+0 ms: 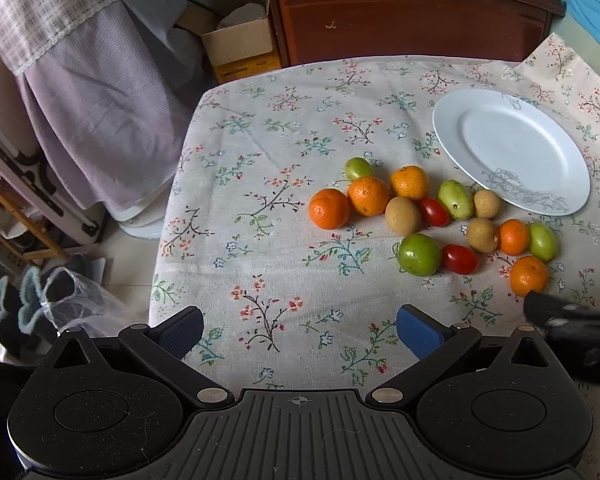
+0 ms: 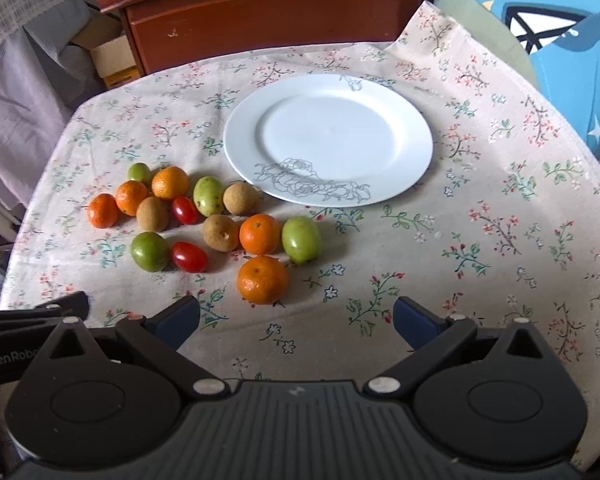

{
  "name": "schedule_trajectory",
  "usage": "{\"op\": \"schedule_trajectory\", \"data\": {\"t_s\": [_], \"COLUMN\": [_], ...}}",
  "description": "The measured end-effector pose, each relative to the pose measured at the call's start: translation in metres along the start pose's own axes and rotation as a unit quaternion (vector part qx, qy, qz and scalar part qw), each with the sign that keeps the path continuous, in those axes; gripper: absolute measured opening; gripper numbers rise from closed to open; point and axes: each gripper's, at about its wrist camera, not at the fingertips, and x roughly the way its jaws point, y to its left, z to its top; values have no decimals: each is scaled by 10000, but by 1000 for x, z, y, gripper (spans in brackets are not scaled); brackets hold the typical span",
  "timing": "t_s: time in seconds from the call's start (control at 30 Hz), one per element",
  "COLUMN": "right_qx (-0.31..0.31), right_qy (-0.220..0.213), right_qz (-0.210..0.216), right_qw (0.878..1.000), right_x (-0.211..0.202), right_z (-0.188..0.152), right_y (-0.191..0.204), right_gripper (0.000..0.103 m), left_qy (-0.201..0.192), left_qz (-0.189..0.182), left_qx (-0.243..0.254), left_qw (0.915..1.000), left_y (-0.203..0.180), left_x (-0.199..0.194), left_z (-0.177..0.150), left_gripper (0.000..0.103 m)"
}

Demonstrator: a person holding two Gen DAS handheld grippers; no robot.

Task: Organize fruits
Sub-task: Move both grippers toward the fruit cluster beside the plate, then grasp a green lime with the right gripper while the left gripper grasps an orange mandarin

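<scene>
A white plate [image 2: 408, 140] with a grey flower drawing sits bare on the floral tablecloth [image 2: 480, 240]; it also shows at the right of the left wrist view as the plate [image 1: 452, 128]. Beside it lies a loose cluster of fruit: several oranges, green fruits, brown fruits and two red tomatoes. The nearest orange [image 2: 262, 279] lies just ahead of my right gripper [image 2: 296, 320], which is open and holds nothing. My left gripper [image 1: 300, 332] is open too, hovering over bare cloth short of the leftmost orange [image 1: 329, 208].
A dark wooden headboard [image 2: 276, 12] stands behind the table. The table's left edge drops to cluttered floor with a cardboard box [image 1: 240, 48], hanging lilac cloth [image 1: 100, 112] and a plastic bag [image 1: 76, 300]. A blue cushion [image 2: 572, 40] lies at the right.
</scene>
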Motion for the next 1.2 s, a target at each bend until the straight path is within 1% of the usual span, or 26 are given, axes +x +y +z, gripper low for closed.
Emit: {"op": "schedule_trajectory", "data": {"t_s": [0.07,0.13,0.23,0.37,0.43,0.53,0.63,0.73,0.8,0.87,0.97,1.03,1.1,1.17,1.2], "right_qx": [53,125,351,633,704,659,621,751,858,937,851,678,471,301,244], "right_qy": [-62,-92,-152,-120,-75,-102,-149,-235,-247,-252,-212,-277,-370,-382,-369], "right_qz": [156,209,223,111,147,114,40,195,291,434,698,782,821,860,898], "right_qw": [9998,9997,9990,9979,9974,9977,9979,9967,9956,9943,9937,9942,9948,9951,9950], "right_x": [-4,-8,-14,-18,-19,-24,-27,-26,-22,-17,-11,-10,-8,-2,0], "right_z": [2,4,6,7,5,3,1,1,2,3,7,9,12,16,17], "right_y": [-7,-15,-32,-55,-64,-71,-75,-80,-80,-79,-72,-66,-61,-58,-57], "right_gripper": [102,102,102,102,102,102,100,94,87,75,73,72,68,59,58], "left_qy": [1,-3,-30,-78,-129,-182,-221,-306,-351,-353,-432,-477,-523,-539,-527], "left_qz": [17,-12,-170,-424,-508,-591,-631,-597,-624,-698,-688,-678,-718,-771,-817], "left_qx": [58,92,80,103,208,362,388,393,403,380,488,503,511,524,530], "left_qw": [10000,10000,9998,9990,9984,9974,9970,9970,9966,9962,9955,9953,9947,9942,9939], "left_y": [1,5,14,19,18,19,25,31,34,37,38,38,38,38,38], "left_x": [1,3,3,2,0,-2,-1,1,4,9,18,25,33,40,44], "left_z": [-1,-1,-2,-1,0,3,9,17,22,28,36,41,45,48,50], "left_gripper": [103,103,103,103,103,103,103,103,102,101,101,101,101,98,98]}}
